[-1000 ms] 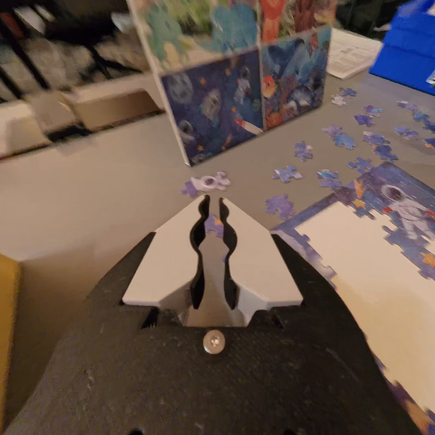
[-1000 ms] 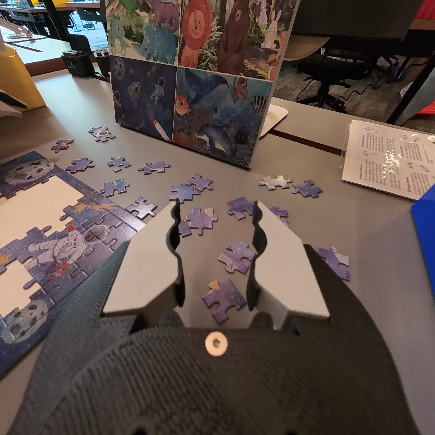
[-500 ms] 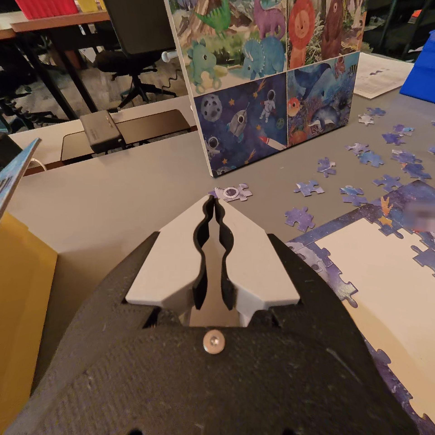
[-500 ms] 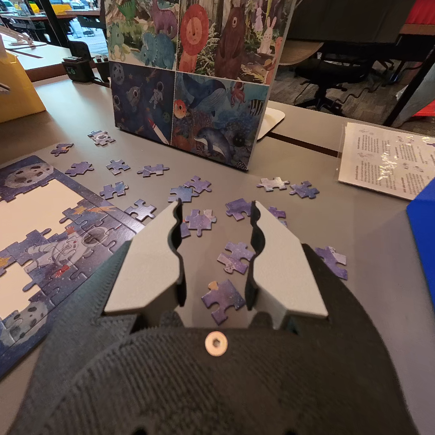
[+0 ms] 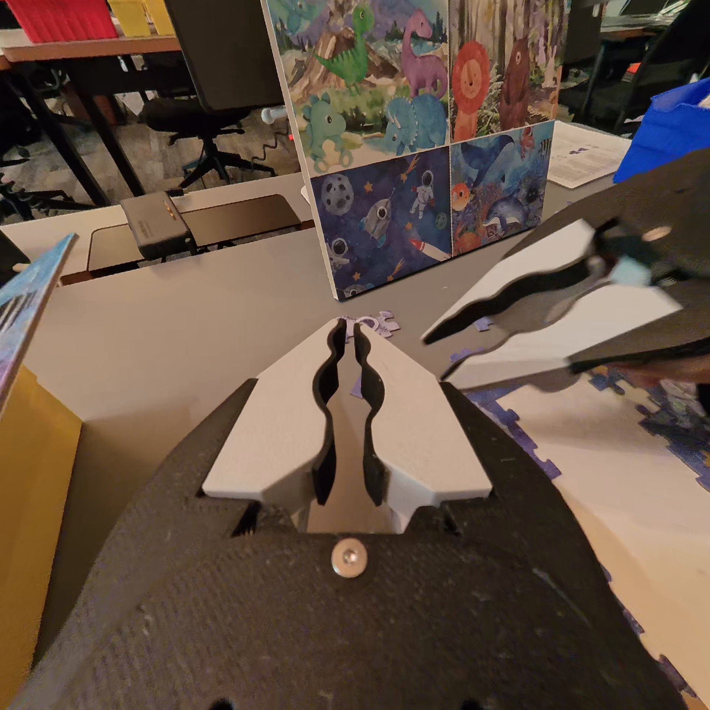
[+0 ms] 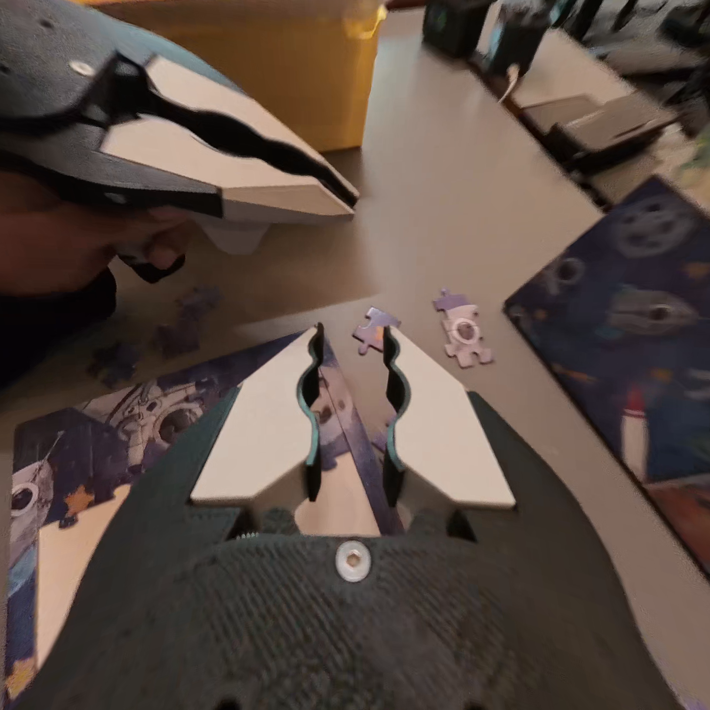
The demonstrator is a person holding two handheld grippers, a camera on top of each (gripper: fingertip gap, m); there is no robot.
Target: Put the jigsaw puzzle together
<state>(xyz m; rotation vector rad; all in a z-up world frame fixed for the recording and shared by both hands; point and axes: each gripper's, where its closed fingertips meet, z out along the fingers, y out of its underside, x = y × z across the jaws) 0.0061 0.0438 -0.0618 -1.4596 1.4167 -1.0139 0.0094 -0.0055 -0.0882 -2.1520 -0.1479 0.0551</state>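
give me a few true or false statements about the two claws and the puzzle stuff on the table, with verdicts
1. The left claw has its fingers nearly together with nothing held. True.
2. The right claw grips a puzzle piece lifted off the table. False: its fingers stand apart and the purple puzzle piece lies on the grey table.
3. The picture board lies flat. False: it stands upright.
4. A pale astronaut piece lies beside the purple piece. True.
5. The puzzle frame is fully filled. False: bare backing shows.

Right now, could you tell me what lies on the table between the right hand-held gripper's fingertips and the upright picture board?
In the right wrist view, two loose purple puzzle pieces: one at the fingertips, one with a white ring nearer the board.
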